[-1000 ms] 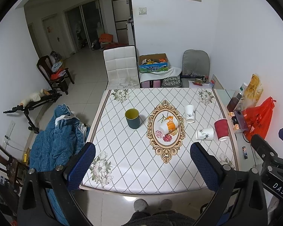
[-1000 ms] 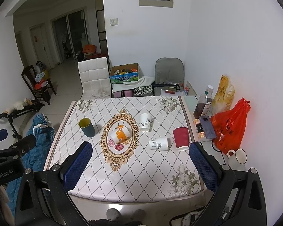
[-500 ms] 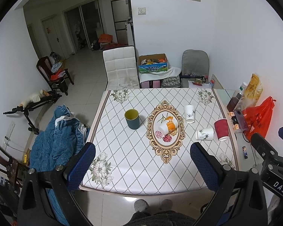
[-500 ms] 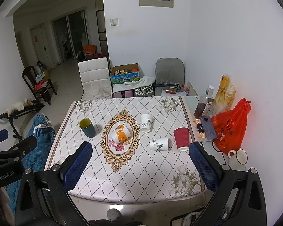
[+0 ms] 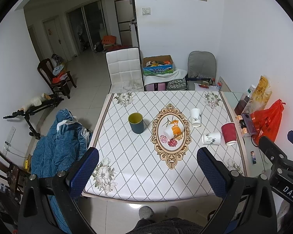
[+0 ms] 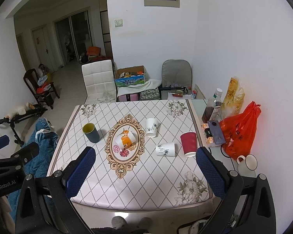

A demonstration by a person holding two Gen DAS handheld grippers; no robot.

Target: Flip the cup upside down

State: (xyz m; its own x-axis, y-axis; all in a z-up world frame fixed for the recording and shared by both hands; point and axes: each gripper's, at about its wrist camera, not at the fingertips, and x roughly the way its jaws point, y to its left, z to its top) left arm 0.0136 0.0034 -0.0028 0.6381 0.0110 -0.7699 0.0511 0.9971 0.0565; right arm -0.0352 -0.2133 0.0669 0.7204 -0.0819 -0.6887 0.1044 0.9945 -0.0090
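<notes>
Blue-padded left claw point(image 5: 147, 167) spread wide, holding nothing, above the counter point(image 5: 138, 175) near edge, right claw point(image 6: 145, 167) likewise wide and empty, teal cup point(image 5: 136, 123) upright left, orange cup point(image 5: 172, 129) on its side mid-counter, red cup point(image 5: 229, 134) inverted right.

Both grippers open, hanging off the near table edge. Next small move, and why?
Probably ease the left gripper forward toward the green cup: it is the only cup clearly standing mouth-up, on the left half of the table, and both grippers are open, empty and short of every cup.
</notes>
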